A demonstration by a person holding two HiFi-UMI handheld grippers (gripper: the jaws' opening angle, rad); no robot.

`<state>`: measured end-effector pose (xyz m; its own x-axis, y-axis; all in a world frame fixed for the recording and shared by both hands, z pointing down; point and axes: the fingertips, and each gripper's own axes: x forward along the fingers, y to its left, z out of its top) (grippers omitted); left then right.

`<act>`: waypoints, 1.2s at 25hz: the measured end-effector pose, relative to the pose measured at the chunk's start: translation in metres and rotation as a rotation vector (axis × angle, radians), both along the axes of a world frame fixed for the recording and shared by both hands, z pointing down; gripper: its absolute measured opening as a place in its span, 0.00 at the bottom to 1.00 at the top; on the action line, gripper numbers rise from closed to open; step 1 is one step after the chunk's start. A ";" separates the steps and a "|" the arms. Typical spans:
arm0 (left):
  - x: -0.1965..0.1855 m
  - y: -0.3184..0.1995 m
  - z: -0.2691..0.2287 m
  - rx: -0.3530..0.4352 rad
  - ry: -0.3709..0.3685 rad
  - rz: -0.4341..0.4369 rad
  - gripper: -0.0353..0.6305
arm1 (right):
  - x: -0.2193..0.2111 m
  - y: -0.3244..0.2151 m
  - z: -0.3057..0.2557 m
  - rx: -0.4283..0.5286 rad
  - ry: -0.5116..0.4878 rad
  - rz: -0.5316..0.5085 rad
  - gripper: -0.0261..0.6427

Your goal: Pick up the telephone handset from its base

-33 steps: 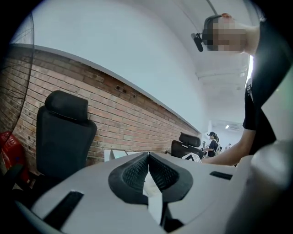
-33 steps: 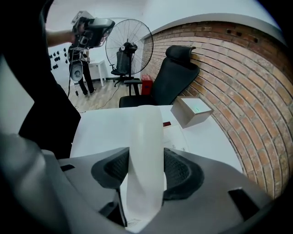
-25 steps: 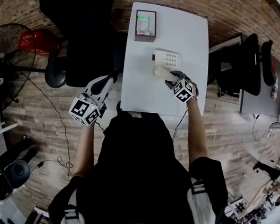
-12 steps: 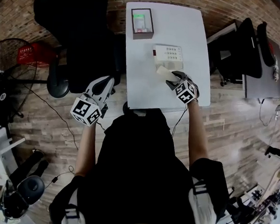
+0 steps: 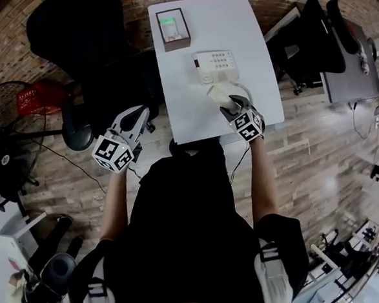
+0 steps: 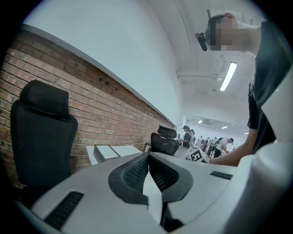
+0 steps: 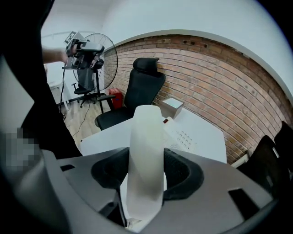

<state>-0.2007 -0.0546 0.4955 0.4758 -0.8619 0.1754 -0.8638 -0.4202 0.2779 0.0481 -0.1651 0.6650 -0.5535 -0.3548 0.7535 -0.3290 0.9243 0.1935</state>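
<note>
**Handset off its base, gripped on the right**

The right gripper [image 5: 230, 105] is clamped on the pale handset [image 5: 220, 95], its pads pressing the two long sides. It holds the handset over the white table [image 5: 180, 101], just on the near side of the telephone base [image 5: 216, 66]. A small box [image 5: 173, 28] with a green top sits at the table's far left. The left gripper [image 5: 137, 115] hangs off the near left edge of the table beside a black office chair [image 5: 93, 44]. Its jaws are closed together with nothing between them.
</note>
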 end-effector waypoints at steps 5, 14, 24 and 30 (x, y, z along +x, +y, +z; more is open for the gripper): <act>0.014 -0.004 0.001 0.008 0.017 0.050 0.08 | 0.017 0.012 -0.012 0.009 -0.061 0.096 0.35; 0.051 -0.016 0.002 0.016 0.016 0.153 0.08 | 0.035 0.032 -0.034 0.006 -0.220 0.248 0.35; 0.073 -0.020 -0.007 0.028 0.004 0.182 0.08 | 0.054 0.052 -0.043 -0.020 -0.359 0.354 0.36; 0.075 -0.018 -0.006 0.022 -0.001 0.177 0.08 | 0.054 0.051 -0.046 -0.044 -0.420 0.363 0.36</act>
